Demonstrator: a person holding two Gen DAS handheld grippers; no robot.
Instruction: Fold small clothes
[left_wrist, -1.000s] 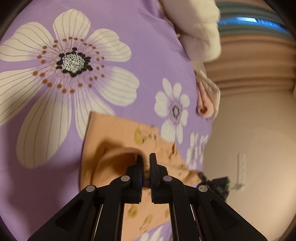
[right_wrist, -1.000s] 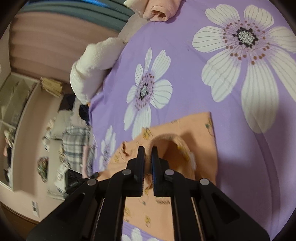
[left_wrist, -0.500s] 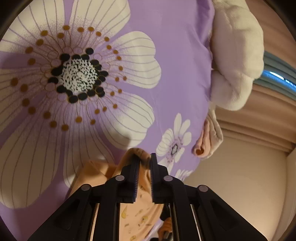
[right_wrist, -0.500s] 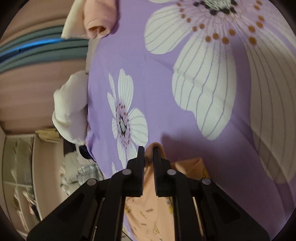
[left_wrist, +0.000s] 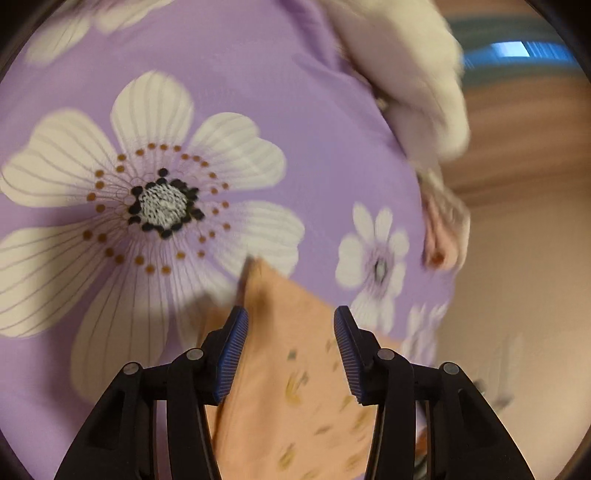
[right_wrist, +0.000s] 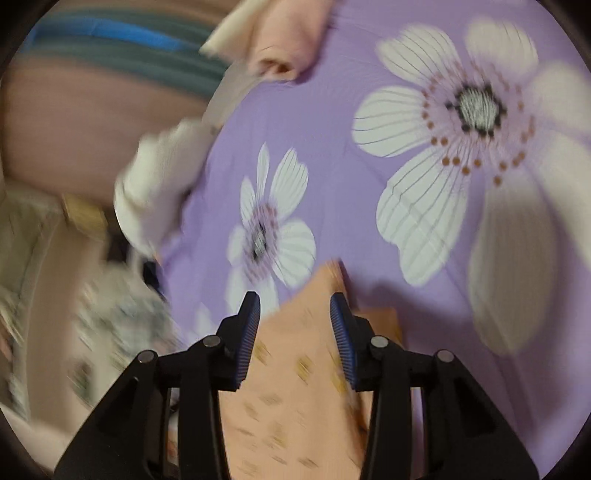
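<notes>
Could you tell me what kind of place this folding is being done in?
Most likely a bedroom at home. The work surface is a purple flowered bedsheet, a small orange garment lies on it with other rolled clothes at the far edge, and blurred household clutter sits beyond.

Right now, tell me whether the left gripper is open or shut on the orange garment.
Open. The left gripper has just been opening; its pads stand apart, with the orange garment lying between them, ungripped.

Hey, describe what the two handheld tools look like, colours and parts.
Both match: the left tool and right tool have black angular linkage arms with round silver pivot pins, and each finger carries a ribbed blue pad. No cables, markings or sleeves show.
</notes>
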